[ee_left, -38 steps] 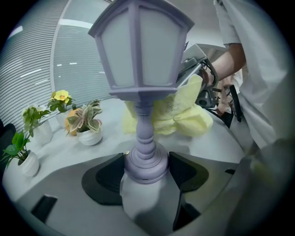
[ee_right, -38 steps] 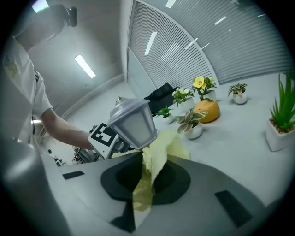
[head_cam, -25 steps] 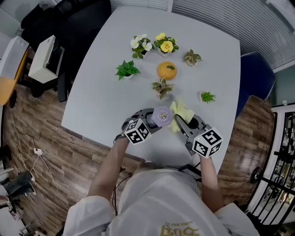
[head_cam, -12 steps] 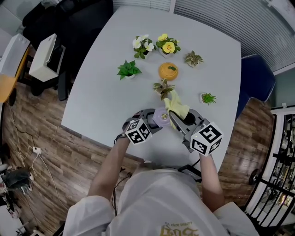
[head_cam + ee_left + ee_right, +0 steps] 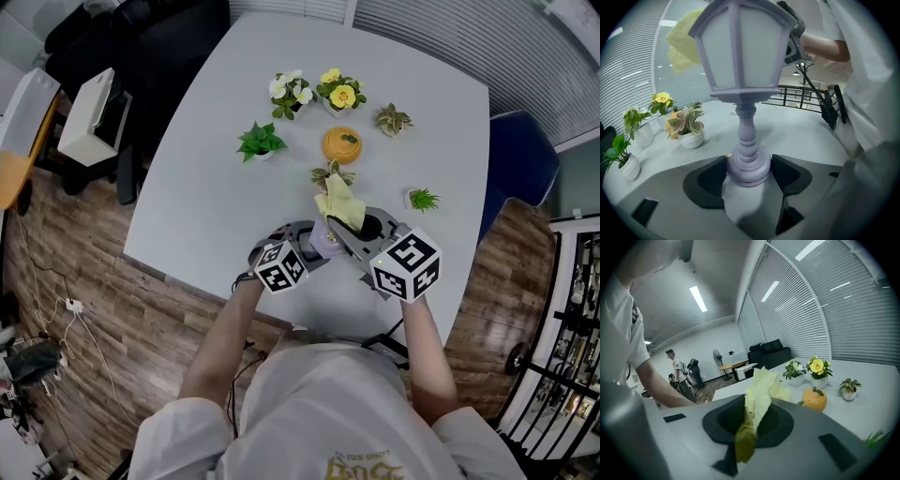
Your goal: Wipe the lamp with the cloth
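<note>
With the left gripper [image 5: 749,174] clamped on the base of the lamp [image 5: 740,51] and the right gripper [image 5: 752,420] pinching the cloth [image 5: 757,394] beside the lamp's top, upper left in the left gripper view, wiping seems barely begun.

- One orange pot [image 5: 341,143] on the surface [image 5: 206,187].
- Two flowering potted plants [image 5: 339,92], on the far side of the orange pot.
- Four leafy potted plants [image 5: 260,141], spread around the orange pot.
- One lamp [image 5: 740,56].
- One cloth [image 5: 339,204].
- Two claws: left claw [image 5: 749,169], right claw [image 5: 750,420].
</note>
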Available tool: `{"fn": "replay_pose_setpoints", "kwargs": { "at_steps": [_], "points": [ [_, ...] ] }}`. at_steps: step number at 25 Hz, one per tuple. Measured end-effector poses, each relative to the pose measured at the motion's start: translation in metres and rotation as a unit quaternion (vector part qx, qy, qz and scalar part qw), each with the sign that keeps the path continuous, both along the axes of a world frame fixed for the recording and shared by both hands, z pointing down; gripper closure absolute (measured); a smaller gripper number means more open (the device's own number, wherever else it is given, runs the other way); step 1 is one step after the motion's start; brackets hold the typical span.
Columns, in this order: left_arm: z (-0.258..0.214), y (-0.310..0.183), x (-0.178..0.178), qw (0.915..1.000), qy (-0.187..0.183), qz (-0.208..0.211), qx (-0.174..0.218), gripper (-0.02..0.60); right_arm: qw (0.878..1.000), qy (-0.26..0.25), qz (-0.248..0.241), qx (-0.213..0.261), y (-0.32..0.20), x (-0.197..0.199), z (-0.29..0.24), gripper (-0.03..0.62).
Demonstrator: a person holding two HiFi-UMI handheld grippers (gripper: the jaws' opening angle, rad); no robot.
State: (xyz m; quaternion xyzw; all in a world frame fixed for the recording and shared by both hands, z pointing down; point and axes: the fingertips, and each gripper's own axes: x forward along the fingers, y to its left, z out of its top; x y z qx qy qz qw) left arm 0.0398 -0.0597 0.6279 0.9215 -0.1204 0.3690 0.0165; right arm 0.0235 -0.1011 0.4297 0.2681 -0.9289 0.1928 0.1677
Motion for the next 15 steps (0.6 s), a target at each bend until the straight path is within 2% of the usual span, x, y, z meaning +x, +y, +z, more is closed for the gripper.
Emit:
{"fn": "replay_pose_setpoints", "kwargs": {
  "at_steps": [15],
  "points": [
    [0.0,-0.001,0.001,1.0,-0.001,-0.001,0.004,0.275,0.996,0.067,-0.048,0.043,0.007,-0.022,-0.005,0.548]
  ]
}}
